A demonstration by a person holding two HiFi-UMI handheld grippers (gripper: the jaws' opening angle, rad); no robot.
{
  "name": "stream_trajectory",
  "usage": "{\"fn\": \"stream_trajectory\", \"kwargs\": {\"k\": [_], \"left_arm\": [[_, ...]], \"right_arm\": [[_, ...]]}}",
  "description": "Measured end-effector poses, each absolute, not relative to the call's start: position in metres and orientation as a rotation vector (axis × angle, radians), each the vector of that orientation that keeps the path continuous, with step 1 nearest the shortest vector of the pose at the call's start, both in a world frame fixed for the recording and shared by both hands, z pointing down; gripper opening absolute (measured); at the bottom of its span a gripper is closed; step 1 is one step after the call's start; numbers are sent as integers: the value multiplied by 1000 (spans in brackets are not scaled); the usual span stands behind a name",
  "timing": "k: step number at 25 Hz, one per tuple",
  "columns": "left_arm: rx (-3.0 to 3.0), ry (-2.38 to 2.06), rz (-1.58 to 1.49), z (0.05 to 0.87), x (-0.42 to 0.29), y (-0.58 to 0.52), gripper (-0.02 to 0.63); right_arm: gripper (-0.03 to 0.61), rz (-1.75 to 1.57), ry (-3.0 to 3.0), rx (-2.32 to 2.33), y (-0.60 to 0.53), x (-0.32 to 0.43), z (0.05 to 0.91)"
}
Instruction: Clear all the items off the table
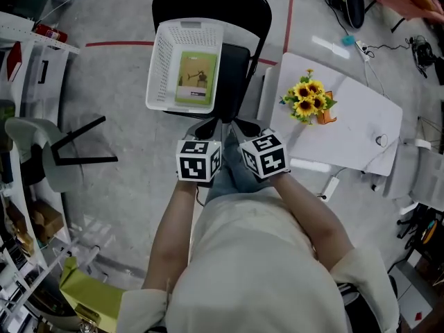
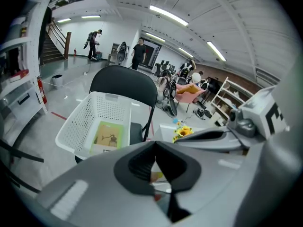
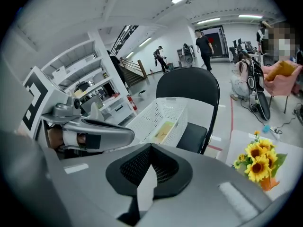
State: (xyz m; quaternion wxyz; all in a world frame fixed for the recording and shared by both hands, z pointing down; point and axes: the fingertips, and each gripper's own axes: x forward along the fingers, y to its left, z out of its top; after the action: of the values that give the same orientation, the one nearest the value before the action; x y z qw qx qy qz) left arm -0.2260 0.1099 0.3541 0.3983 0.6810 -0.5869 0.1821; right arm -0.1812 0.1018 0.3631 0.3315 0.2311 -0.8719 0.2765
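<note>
A white basket point(image 1: 161, 61) sits on a black chair point(image 1: 236, 5) and holds a green-and-tan card point(image 1: 197, 78). A pot of sunflowers point(image 1: 309, 101) stands on the small white table point(image 1: 361, 123) to the right. My left gripper point(image 1: 207, 127) and right gripper point(image 1: 244, 126) hover side by side just short of the chair, between basket and table. Both are shut with nothing between the jaws. In the left gripper view the shut left gripper point(image 2: 155, 143) points over the basket point(image 2: 71, 126) and the sunflowers point(image 2: 183, 132). The right gripper point(image 3: 150, 148) faces the basket point(image 3: 156, 112), with the sunflowers point(image 3: 259, 162) at its right.
A red tape line point(image 1: 118, 44) runs across the grey floor. Cables and a power strip point(image 1: 361, 47) lie beyond the table. Shelving point(image 1: 21, 61) and a grey chair point(image 1: 41, 158) stand at the left. Several people point(image 2: 138, 53) are far off in the hall.
</note>
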Motion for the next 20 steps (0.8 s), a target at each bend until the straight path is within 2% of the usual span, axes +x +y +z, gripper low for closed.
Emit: {"fn": "stream_trajectory", "kwargs": {"k": [20], "left_arm": [[1821,-1425,460,342,-185,202,9]], "right_arm": [[-2,694,-2255,698,195,-141,358]]}}
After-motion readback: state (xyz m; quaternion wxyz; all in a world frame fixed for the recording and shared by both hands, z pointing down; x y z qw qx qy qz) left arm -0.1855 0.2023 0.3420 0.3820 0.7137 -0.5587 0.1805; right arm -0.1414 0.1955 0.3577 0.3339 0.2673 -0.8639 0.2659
